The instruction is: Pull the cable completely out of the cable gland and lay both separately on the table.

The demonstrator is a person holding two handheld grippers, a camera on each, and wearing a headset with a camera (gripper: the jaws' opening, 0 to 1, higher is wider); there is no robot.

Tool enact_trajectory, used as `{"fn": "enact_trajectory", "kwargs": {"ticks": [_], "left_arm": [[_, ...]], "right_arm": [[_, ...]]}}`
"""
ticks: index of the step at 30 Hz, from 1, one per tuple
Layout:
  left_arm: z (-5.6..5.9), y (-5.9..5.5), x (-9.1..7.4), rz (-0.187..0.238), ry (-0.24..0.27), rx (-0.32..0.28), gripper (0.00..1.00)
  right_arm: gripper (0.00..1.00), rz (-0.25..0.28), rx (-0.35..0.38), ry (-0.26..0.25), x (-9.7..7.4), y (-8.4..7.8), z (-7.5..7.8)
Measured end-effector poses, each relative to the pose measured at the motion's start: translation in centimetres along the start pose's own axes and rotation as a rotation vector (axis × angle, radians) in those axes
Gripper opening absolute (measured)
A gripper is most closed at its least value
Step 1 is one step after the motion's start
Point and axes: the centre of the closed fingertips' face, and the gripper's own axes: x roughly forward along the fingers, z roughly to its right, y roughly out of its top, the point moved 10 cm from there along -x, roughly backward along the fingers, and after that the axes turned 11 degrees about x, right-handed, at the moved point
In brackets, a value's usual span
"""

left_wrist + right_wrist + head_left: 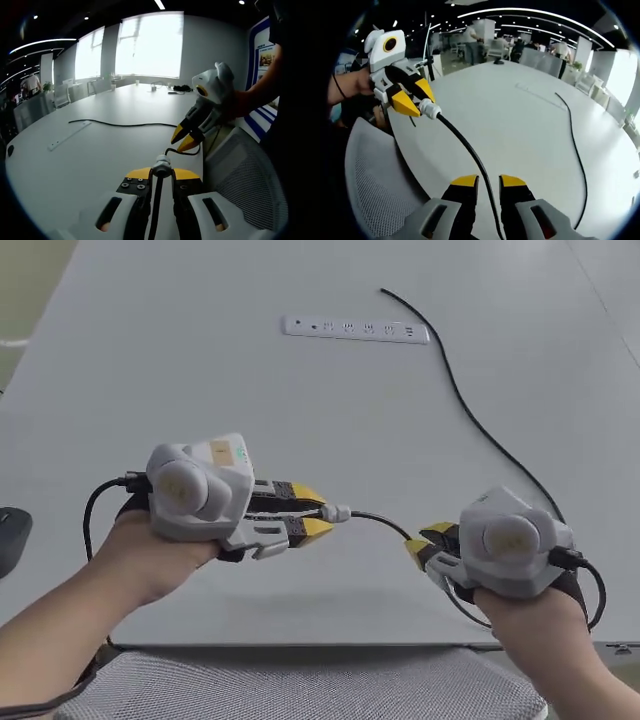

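Note:
My left gripper [312,512] is shut on a small grey-white cable gland [336,512], whose nose sticks out past the yellow jaw tips. A thin black cable [380,523] runs from the gland to my right gripper [425,543], which is shut on it a short way off. In the left gripper view the gland [161,164] sits at the jaw tips, with the right gripper [182,138] just beyond. In the right gripper view the cable [465,145] passes between the jaws from the gland [428,107], held by the left gripper [415,102]. Both grippers hover above the table's near edge.
A white power strip [356,329] lies at the far middle of the grey table [200,370], its black cord [470,410] trailing toward the right. A dark object [10,535] sits at the left edge. A grey mesh chair [300,680] is below the table edge.

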Motion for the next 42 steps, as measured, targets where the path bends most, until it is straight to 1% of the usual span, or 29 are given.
{"fn": "enact_trajectory", "kwargs": {"ticks": [2,3,4,5,6,7,11,13,17,19,21,25,27,33,34,35,36,38,42], "left_arm": [[0.0,0.0,0.0,0.002,-0.001,-0.002,0.15],[0.0,0.0,0.0,0.002,-0.001,-0.002,0.15],[-0.1,0.0,0.0,0.002,-0.001,-0.001,0.15],[-0.1,0.0,0.0,0.002,-0.001,-0.002,0.15],[-0.1,0.0,0.0,0.003,-0.001,-0.002,0.15],[-0.1,0.0,0.0,0.004,0.0,-0.001,0.15],[-0.1,0.0,0.2,0.004,-0.004,-0.001,0.15],[0.0,0.0,0.2,0.003,-0.008,0.0,0.15],[0.2,0.0,0.2,-0.002,-0.012,0.003,0.15],[0.2,0.0,0.2,-0.005,-0.012,0.005,0.15],[0.3,0.0,0.2,-0.005,-0.013,0.004,0.15],[0.3,0.1,0.2,-0.007,-0.013,0.006,0.15],[0.4,0.1,0.2,-0.007,-0.015,0.006,0.15],[0.6,0.1,0.4,-0.013,-0.022,0.012,0.15],[0.6,0.1,0.5,-0.015,-0.024,0.012,0.15],[0.6,0.1,0.5,-0.013,-0.022,0.014,0.15],[0.6,0.1,0.5,-0.012,-0.022,0.009,0.15],[0.6,0.0,0.5,-0.015,-0.025,0.011,0.15],[0.6,0.0,0.6,-0.014,-0.024,0.01,0.15]], "right_arm": [[0.15,-0.001,-0.033,0.007,-0.3,0.4,-0.3],[0.16,0.007,-0.051,0.013,-0.5,0.6,-0.5],[0.17,0.019,-0.083,0.03,-0.6,1.0,-0.8],[0.19,0.026,-0.102,0.031,-0.6,1.3,-1.0],[0.21,0.041,-0.141,0.031,-0.7,1.8,-1.4],[0.21,0.043,-0.15,0.035,-0.7,1.9,-1.5],[0.21,0.064,-0.259,0.062,-0.5,3.3,-2.9],[0.21,0.072,-0.295,0.076,-0.3,3.8,-3.5],[0.2,0.082,-0.374,0.11,0.1,4.4,-4.5],[0.19,0.074,-0.41,0.118,0.3,4.5,-4.8],[0.18,0.073,-0.428,0.125,0.5,4.6,-5.0],[0.11,0.056,-0.453,0.146,0.8,4.6,-5.1],[0.09,0.052,-0.474,0.146,0.9,4.6,-5.2],[0.06,0.057,-0.502,0.164,1.1,4.8,-5.6],[0.05,0.046,-0.512,0.156,1.2,4.7,-5.6],[0.04,0.051,-0.517,0.157,1.2,4.6,-5.7],[0.02,0.052,-0.519,0.158,1.2,4.6,-5.8],[0.02,0.05,-0.529,0.161,1.2,4.5,-5.8],[0.01,0.049,-0.507,0.158,1.2,4.5,-5.7]]}}
